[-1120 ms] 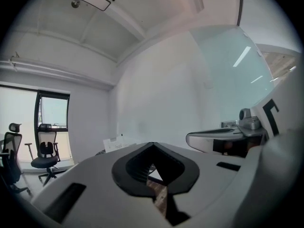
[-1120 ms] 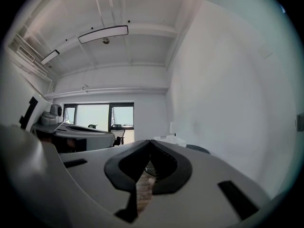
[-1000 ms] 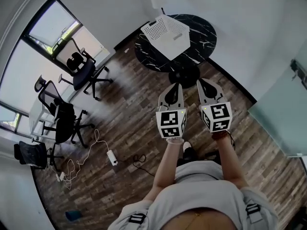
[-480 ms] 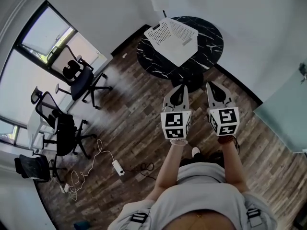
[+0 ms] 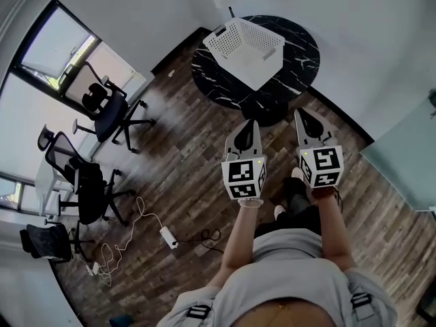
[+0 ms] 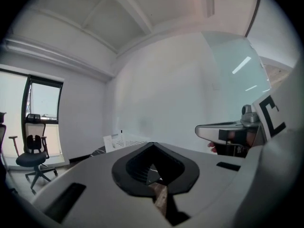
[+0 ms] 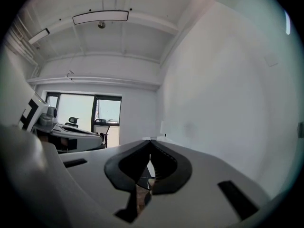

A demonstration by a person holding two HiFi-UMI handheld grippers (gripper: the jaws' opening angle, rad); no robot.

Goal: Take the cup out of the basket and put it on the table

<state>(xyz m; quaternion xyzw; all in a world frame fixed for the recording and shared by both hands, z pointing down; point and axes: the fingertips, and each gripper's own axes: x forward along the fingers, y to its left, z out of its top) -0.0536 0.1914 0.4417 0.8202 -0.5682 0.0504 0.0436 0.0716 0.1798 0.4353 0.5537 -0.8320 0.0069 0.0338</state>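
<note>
Off my left claw the office chairs stand well apart, so the floor there is open. That claw and my right claw are both pressed closed on nothing. I've taken another stride, yet the round bench and its white basket are still well ahead. No cup shows; I judge it's inside the basket. The wall runs near my right claw.

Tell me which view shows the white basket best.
Head view: the whole white basket sits on the black table, seen from above. Left gripper view shows only its far-off side; right gripper view, nothing certain.
</note>
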